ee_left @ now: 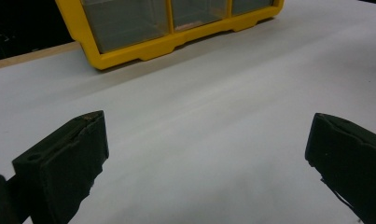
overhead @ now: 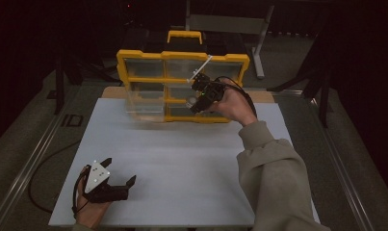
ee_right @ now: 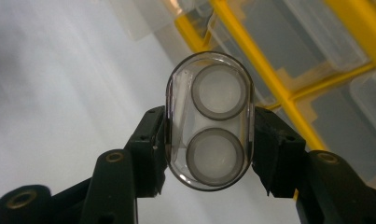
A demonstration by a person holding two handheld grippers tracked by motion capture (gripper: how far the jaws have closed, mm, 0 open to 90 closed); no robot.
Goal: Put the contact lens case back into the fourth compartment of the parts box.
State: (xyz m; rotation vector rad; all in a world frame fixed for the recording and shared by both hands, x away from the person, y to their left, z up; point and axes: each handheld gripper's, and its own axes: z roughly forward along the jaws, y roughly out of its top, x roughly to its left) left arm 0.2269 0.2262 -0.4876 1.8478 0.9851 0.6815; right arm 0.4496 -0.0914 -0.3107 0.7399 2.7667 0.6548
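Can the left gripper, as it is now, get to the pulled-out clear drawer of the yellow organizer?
Probably yes. The left gripper is open, and bare white table lies between it and the clear drawer; the right gripper works farther right.

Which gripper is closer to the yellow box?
Right. The right gripper is over the yellow box, gripping a clear capsule. The left gripper rests far away, near the table's front edge.

Yellow-framed organizer (overhead: 182, 56), clear case (ee_right: 210, 120) with grey rings, white tabletop (overhead: 182, 163)
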